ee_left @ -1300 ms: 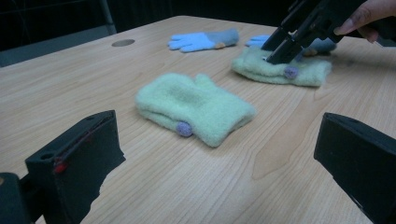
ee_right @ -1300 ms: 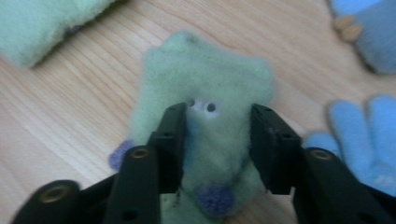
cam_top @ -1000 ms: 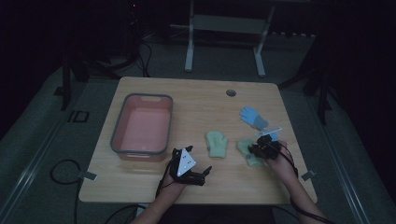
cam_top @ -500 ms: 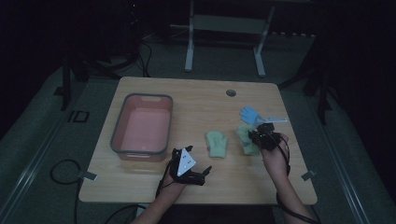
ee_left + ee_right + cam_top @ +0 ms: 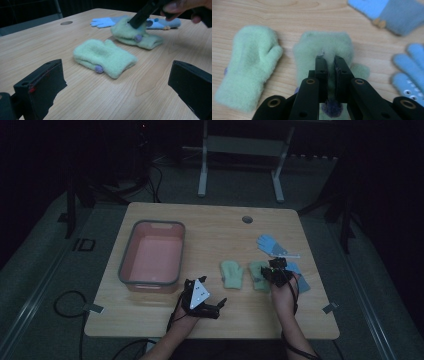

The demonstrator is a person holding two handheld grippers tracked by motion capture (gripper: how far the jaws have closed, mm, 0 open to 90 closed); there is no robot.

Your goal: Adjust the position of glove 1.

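Two pale green mittens lie at the table's right centre. My right gripper (image 5: 273,270) (image 5: 330,62) is shut on the right mitten (image 5: 258,272) (image 5: 324,45), its jaws pinching a fold of fleece near the middle. In the left gripper view that mitten (image 5: 135,33) is pulled up at one side under the right gripper (image 5: 140,17). The other green mitten (image 5: 232,274) (image 5: 105,56) (image 5: 249,65) lies flat just to its left. My left gripper (image 5: 216,307) (image 5: 117,82) rests near the front edge, open, with nothing between its jaws.
A pink tub (image 5: 150,224) stands on the table's left half. Light blue gloves (image 5: 270,245) (image 5: 301,281) (image 5: 102,22) (image 5: 409,67) lie to the right of the mittens. A round hole (image 5: 247,219) sits near the back edge.
My right hand has shifted a little to the left, dragging the pinched green mitten with it. The left gripper has stayed where it was.
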